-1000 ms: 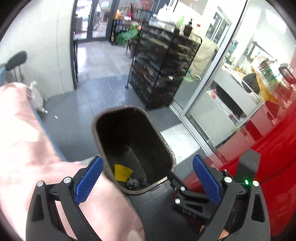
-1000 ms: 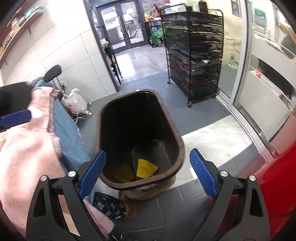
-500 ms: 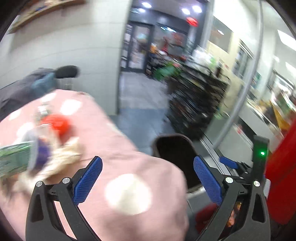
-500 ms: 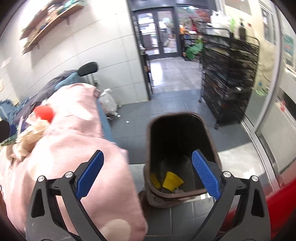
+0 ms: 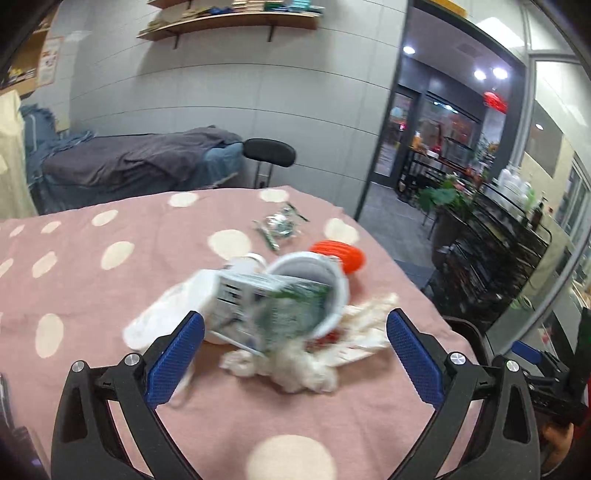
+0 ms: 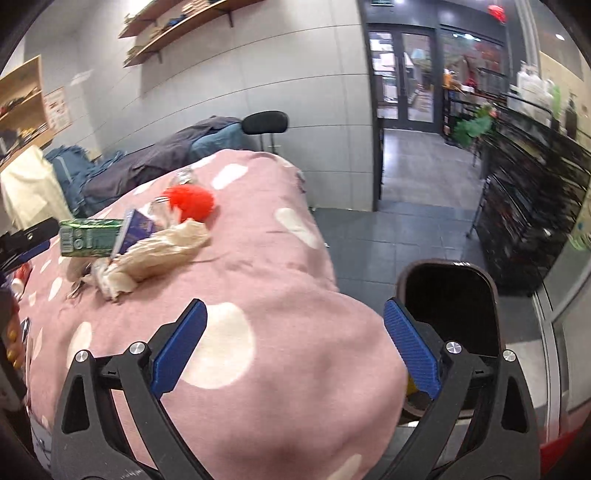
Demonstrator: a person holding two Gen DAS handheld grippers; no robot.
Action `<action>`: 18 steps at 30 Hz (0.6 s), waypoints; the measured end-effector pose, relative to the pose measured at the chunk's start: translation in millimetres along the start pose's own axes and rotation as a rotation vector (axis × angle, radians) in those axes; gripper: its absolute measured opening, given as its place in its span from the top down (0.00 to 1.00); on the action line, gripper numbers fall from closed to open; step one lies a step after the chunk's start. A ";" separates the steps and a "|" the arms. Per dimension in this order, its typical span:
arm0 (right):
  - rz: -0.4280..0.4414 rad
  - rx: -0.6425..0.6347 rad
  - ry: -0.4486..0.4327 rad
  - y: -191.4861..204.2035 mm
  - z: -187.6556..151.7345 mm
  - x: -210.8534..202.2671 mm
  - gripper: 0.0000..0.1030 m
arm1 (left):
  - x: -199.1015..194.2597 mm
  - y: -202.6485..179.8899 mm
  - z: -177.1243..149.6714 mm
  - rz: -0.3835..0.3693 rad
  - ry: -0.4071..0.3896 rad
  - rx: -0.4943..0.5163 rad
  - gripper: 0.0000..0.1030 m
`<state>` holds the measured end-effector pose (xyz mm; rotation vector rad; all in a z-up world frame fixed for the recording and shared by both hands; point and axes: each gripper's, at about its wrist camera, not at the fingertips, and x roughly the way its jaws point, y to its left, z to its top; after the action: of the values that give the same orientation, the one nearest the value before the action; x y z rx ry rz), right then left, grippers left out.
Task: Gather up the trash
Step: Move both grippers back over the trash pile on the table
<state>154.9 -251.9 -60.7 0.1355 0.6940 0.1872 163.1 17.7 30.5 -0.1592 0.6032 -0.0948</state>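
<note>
A heap of trash lies on the pink spotted blanket (image 5: 92, 288): a green carton (image 5: 273, 306) stuck into a white cup (image 5: 317, 284), crumpled tissue (image 5: 295, 369), a red spiky ball (image 5: 340, 254) and a foil wrapper (image 5: 280, 225). My left gripper (image 5: 295, 354) hangs open just in front of the heap, nothing between its fingers. In the right wrist view the green carton (image 6: 90, 232), beige paper (image 6: 162, 254) and red ball (image 6: 190, 201) sit upper left. My right gripper (image 6: 295, 350) is open over the blanket's edge, with the brown bin (image 6: 448, 295) on the floor to its right.
A second bed with dark bedding (image 5: 136, 158) and a black stool (image 5: 269, 151) stand behind. A black wire rack (image 6: 535, 206) lines the right side by a glass wall. Grey tiled floor (image 6: 406, 229) leads to glass doors (image 6: 402, 74). Wall shelves (image 5: 229, 20) hang above.
Both grippers have swung up and left, away from the bin and over the blanket. The left one now faces the trash heap closely; the bin has slid to the right of the right view.
</note>
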 end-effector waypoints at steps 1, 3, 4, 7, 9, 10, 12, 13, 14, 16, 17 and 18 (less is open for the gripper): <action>0.014 -0.014 0.002 6.2 2.2 1.1 0.08 | -0.3 8.9 1.5 0.003 -0.002 0.000 0.06; 0.034 -0.032 0.007 15.6 4.2 2.8 0.08 | 5.8 20.8 5.5 -0.004 0.008 0.008 0.06; 0.044 -0.041 0.011 20.4 5.1 3.7 0.08 | 10.1 28.6 6.9 -0.012 0.020 0.007 0.06; 0.066 -0.064 0.016 36.8 4.9 3.2 0.08 | 21.6 39.6 8.6 -0.037 0.043 0.014 0.06; 0.078 -0.083 0.019 44.8 6.4 3.3 0.08 | 20.0 47.1 1.1 -0.037 0.059 0.023 0.06; 0.079 -0.090 0.019 49.0 6.6 3.9 0.08 | 25.5 45.2 3.0 -0.046 0.068 0.037 0.06; 0.083 -0.101 0.025 53.8 6.7 6.1 0.08 | 27.8 50.8 -1.6 -0.066 0.076 0.059 0.06; 0.088 -0.102 0.030 55.4 6.6 7.2 0.08 | 31.6 51.2 -1.4 -0.080 0.086 0.063 0.06; 0.091 -0.101 0.035 57.2 5.7 8.3 0.08 | 33.7 53.1 -2.4 -0.092 0.096 0.063 0.06; 0.095 -0.100 0.043 58.4 5.0 10.1 0.08 | 37.4 53.0 -3.9 -0.106 0.104 0.064 0.09; 0.095 -0.100 0.048 58.9 5.2 12.3 0.08 | 39.1 53.0 -4.5 -0.108 0.107 0.065 0.11; 0.095 -0.099 0.052 59.6 4.6 13.7 0.07 | 40.8 52.4 -4.8 -0.110 0.113 0.067 0.14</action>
<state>160.7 -191.2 -54.6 0.0691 0.7296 0.3168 196.0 63.1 -5.4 -0.1224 0.7027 -0.2310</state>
